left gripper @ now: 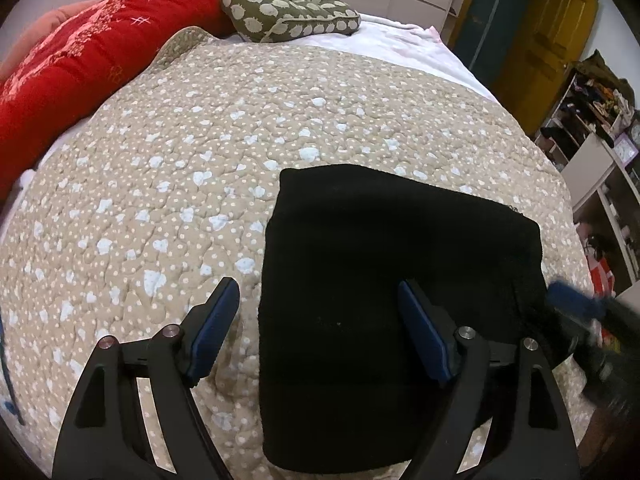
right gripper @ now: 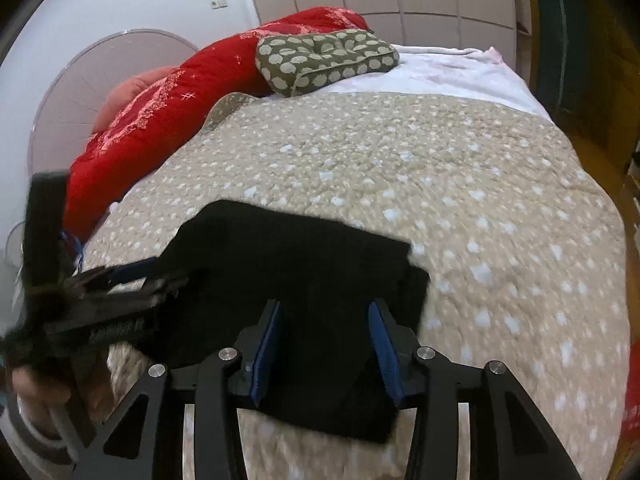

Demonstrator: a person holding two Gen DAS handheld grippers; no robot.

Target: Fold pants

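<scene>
Pants (left gripper: 384,280), black and folded into a rectangle, lie on the quilted bed (left gripper: 180,152); both grippers' jaws stand apart, gripping nothing.

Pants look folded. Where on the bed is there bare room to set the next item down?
Bare quilt lies left of the black pants, bordered by the red comforter, and beyond them up to the spotted cushion. It is crowded at the pants' near edge, where the left gripper and right gripper hang open.
</scene>
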